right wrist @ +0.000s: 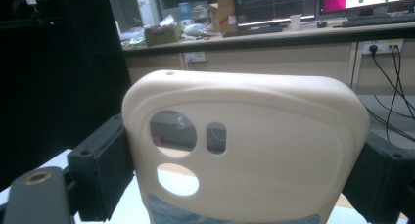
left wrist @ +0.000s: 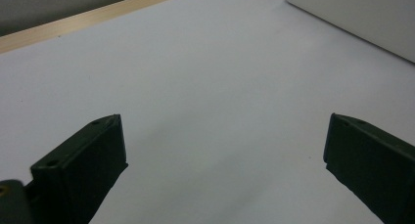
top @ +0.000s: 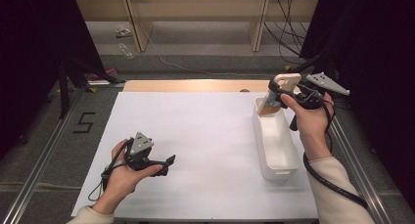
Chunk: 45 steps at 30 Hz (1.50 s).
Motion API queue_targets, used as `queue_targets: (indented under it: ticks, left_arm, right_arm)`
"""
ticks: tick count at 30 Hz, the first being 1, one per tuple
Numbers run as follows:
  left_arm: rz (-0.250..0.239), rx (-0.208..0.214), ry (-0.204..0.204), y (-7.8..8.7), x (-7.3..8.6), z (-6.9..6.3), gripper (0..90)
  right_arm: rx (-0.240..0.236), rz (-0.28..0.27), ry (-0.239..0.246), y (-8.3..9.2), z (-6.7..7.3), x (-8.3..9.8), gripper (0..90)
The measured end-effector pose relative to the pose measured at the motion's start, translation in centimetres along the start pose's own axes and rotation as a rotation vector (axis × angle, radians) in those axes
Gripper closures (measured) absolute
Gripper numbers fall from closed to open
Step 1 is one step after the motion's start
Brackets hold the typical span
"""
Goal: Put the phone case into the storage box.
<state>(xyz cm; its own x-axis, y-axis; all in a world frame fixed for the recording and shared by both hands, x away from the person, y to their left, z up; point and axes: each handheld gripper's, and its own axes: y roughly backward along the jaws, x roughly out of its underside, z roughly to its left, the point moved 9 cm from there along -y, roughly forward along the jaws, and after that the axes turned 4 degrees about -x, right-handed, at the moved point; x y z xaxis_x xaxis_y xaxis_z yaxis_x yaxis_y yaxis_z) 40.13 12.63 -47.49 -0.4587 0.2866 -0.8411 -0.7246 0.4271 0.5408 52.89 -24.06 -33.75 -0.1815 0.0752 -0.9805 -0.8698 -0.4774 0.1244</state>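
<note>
Cream phone case is clamped across its width between the fingers of the right gripper, camera cut-outs toward the gripper's own camera; in the high view the case is held tilted above the far end of the white bin, lower edge about level with the rim or just below it, contact with the bin cannot be told. Judged step: carrying the case over the bin for placement, release not yet made. Next move, as a judgement: lower the case until it sits inside the bin walls, then part the fingers and draw back clear of the rim; the tilt could let a corner catch on the far wall. Bin interior, so far as visible, holds nothing else; the far end under the case is hidden. Left gripper rests low on the white worktop, well apart from the bin, its fingers wide apart with nothing between them, bare worktop ahead.
</note>
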Motion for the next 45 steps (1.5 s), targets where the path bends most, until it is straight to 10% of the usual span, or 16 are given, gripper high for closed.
queue_targets:
  ticks: [45]
  left_arm:
    - [-0.006,-0.005,-0.001,0.1,-0.2,0.0,1.5]
  right_arm:
    - [0.061,0.022,0.043,-1.1,-1.4,-0.1,12.8]
